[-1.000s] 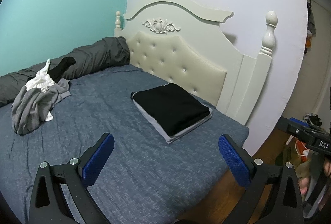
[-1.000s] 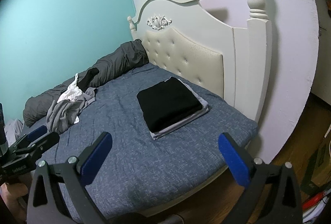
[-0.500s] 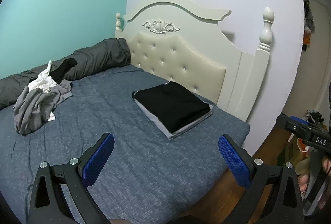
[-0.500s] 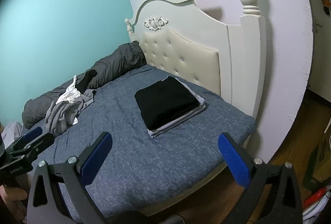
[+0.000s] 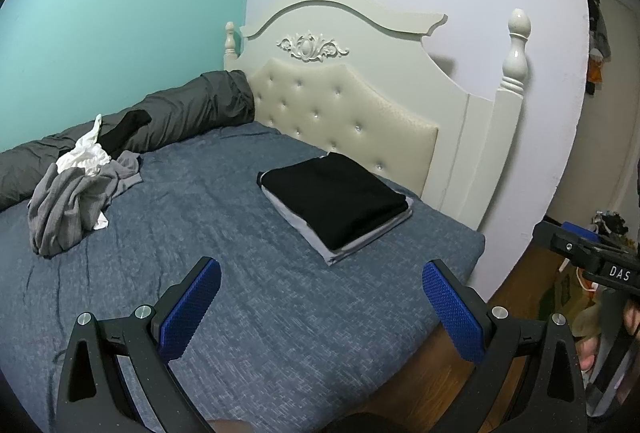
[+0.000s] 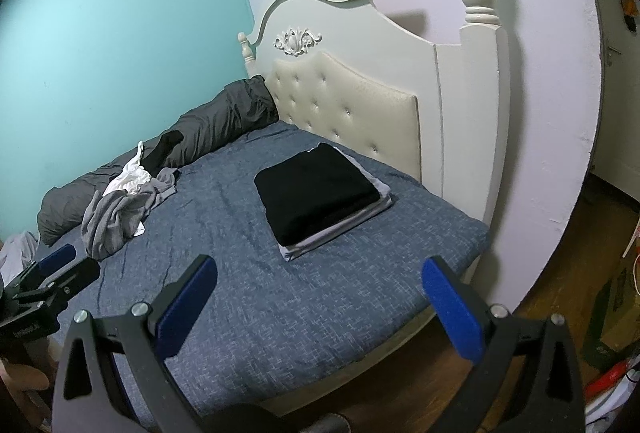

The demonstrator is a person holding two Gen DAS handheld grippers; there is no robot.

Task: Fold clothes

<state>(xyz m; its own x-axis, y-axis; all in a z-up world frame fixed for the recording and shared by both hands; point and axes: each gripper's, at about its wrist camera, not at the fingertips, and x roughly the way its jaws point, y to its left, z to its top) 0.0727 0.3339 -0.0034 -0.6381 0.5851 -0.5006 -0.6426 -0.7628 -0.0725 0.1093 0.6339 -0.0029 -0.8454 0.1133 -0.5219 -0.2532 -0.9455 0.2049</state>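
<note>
While both grippers hang above the near edge of the bed [image 5: 280,333], each stands spread wide with nothing between its blue pads. The left gripper [image 5: 320,309] and right gripper [image 6: 318,307] both face the headboard [image 5: 352,105]. A folded stack [image 5: 336,205], black on top of grey, lies ahead of the fingers and slightly right in the left view. The crumpled grey and white pile [image 5: 76,197] awaiting folding lies ahead and far to the left of both sets of fingers, its length running roughly away from them toward the rolled dark duvet [image 5: 168,117]. Judging by the views, the left gripper is nearer that pile, so it probably reaches first.
</note>
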